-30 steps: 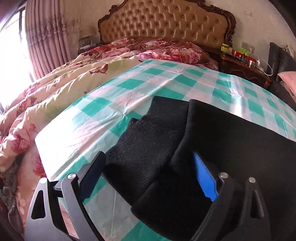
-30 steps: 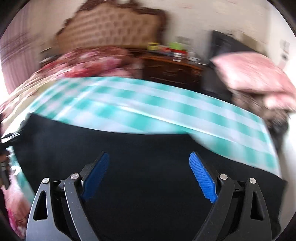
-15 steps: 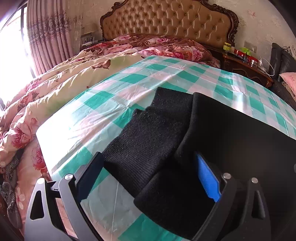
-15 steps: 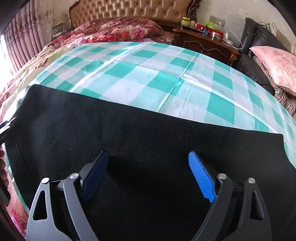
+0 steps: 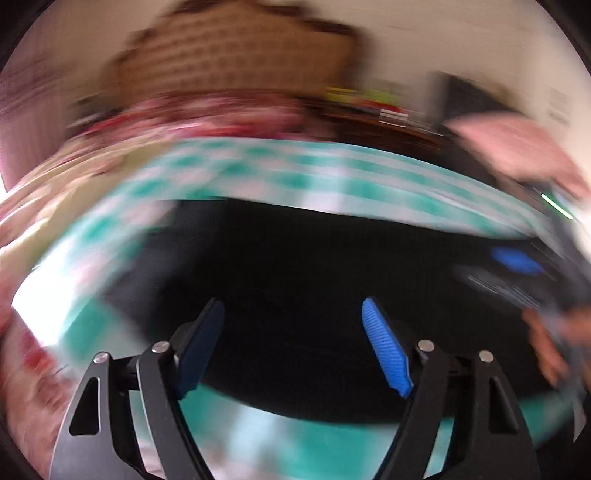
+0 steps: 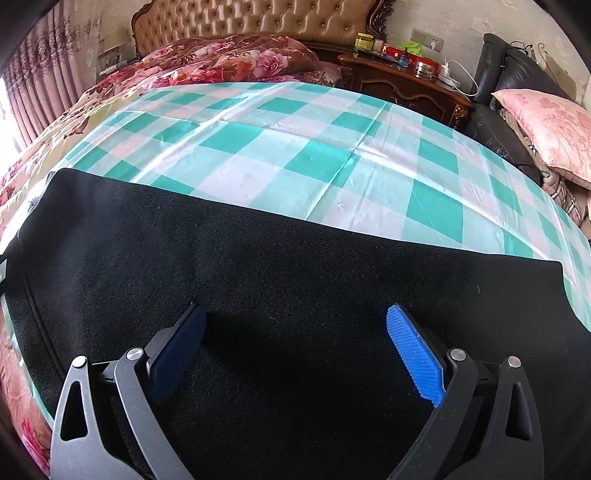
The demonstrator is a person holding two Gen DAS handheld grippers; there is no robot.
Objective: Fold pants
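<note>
The black pants (image 6: 280,280) lie flat in a long band across the green-and-white checked sheet (image 6: 295,147). My right gripper (image 6: 295,347) is open and empty, low over the pants' near part. The left wrist view is badly blurred. In it the pants (image 5: 295,258) are a dark band, and my left gripper (image 5: 293,343) is open and empty above their near edge. The right gripper's blue pad (image 5: 517,260) and the hand holding it show at the right edge of that view.
A tufted headboard (image 6: 258,22) and a floral quilt (image 6: 221,62) lie at the far end of the bed. A wooden nightstand (image 6: 402,85) with small items, a black couch (image 6: 517,74) and a pink pillow (image 6: 554,129) stand to the right.
My left gripper has let the folded leg end out from between its fingers and swung quickly right, blurring its view. My right gripper has stayed open over the pants, shifting only slightly.
</note>
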